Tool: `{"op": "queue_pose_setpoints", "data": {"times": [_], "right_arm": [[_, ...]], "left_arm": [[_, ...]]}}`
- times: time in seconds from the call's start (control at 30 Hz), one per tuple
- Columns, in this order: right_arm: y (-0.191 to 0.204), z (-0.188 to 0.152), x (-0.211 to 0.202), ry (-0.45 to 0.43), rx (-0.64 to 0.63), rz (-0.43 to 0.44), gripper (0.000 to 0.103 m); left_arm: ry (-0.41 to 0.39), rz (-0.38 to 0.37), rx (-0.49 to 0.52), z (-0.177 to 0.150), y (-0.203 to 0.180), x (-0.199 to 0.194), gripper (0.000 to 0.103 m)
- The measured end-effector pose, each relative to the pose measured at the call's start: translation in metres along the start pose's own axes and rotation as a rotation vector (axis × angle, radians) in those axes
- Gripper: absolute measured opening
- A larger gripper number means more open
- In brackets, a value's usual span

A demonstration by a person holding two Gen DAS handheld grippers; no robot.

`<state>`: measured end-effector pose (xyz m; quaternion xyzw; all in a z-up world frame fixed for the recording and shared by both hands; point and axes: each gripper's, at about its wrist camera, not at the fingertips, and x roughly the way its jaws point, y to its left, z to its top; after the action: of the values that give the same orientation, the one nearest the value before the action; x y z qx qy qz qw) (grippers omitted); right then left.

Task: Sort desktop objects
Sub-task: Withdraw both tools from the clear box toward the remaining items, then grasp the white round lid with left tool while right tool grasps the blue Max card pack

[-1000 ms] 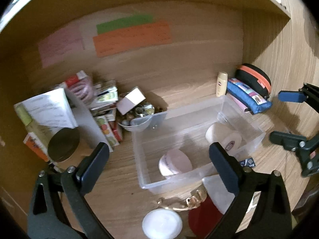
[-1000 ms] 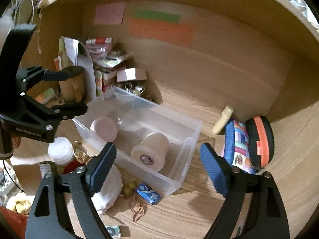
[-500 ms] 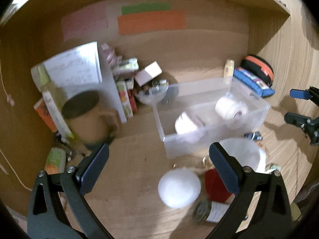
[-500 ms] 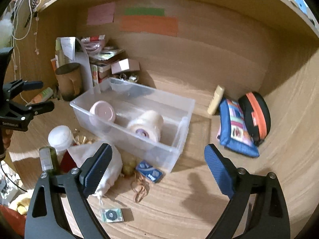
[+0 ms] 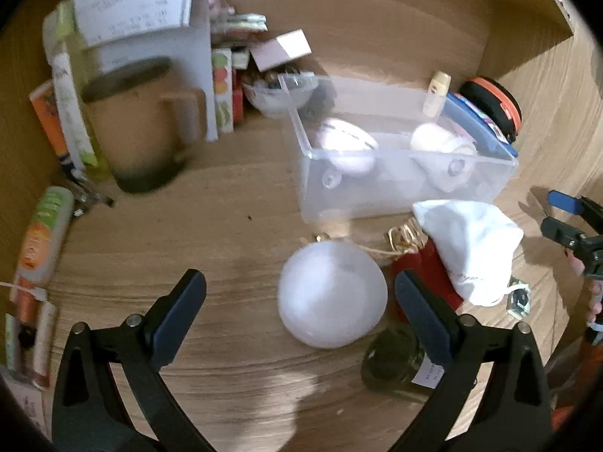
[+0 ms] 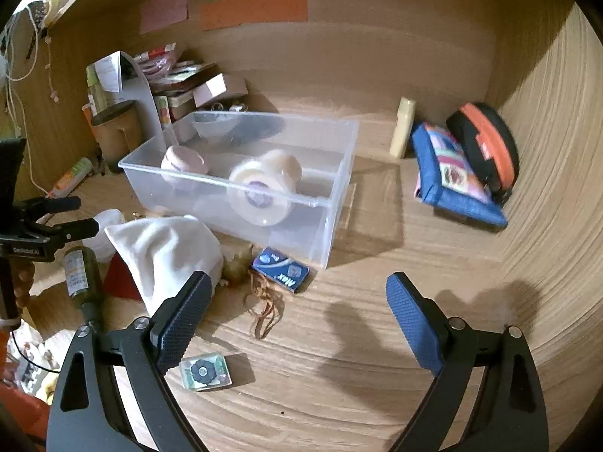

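Note:
A clear plastic bin [image 6: 335, 188] stands mid-desk and holds a cream tape roll [image 6: 264, 192] and a pink round box [image 6: 182, 162]. My left gripper [image 5: 301, 312] is open, hovering just above a white round lid [image 5: 331, 297] in front of the bin [image 5: 501, 173]. A white cloth pouch [image 5: 471, 245], a red piece [image 5: 426, 267] and a dark glass bottle [image 5: 395, 365] lie beside it. My right gripper [image 6: 297, 327] is open and empty over bare desk, near a small blue box [image 6: 280, 269], brown rubber bands [image 6: 265, 309] and a small flower card [image 6: 205, 371].
A brown mug [image 5: 139, 128], papers and small boxes [image 5: 222, 90] crowd the back left. A cream tube [image 6: 403, 128], blue pouch [image 6: 452, 173] and black-orange case [image 6: 486, 150] lie back right. Wooden walls enclose the back and right. An orange-green tube [image 5: 45, 237] lies far left.
Both grippers have pulled back from the bin toward the desk front. The left one has dropped closer to the white lid, which now lies between its fingers' line.

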<state>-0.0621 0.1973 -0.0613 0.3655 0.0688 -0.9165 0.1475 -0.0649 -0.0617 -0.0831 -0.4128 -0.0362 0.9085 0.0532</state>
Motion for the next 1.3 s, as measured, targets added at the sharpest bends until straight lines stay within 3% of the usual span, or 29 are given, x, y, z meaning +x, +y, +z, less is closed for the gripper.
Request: {"op": "queue_pose_setpoints", "data": {"times": [0.2, 0.33, 0.53, 0.73, 0.97, 1.3], "right_arm": [[-0.01, -0.009, 0.023, 0.059, 0.033, 0.014, 0.093], [-0.019, -0.011, 0.04, 0.101, 0.055, 0.024, 0.093], [-0.026, -0.006, 0.055, 0.128, 0.086, 0.07, 0.088], [-0.02, -0.002, 0.07, 0.161, 0.071, 0.069, 0.067], [-0.014, 0.005, 0.081, 0.181, 0.077, 0.067, 0.066], [-0.003, 0.014, 0.089, 0.19, 0.062, 0.041, 0.068]], "left_arm": [[0.112, -0.056, 0.001, 0.001, 0.0, 0.02, 0.102], [0.141, -0.039, 0.008, 0.0, -0.001, 0.03, 0.102], [0.113, -0.024, -0.006, -0.004, 0.003, 0.028, 0.102], [0.082, 0.015, 0.008, -0.004, 0.006, 0.027, 0.102], [0.047, 0.057, 0.041, -0.005, 0.005, 0.023, 0.102], [0.056, 0.028, 0.04, -0.003, 0.01, 0.025, 0.102]]}}
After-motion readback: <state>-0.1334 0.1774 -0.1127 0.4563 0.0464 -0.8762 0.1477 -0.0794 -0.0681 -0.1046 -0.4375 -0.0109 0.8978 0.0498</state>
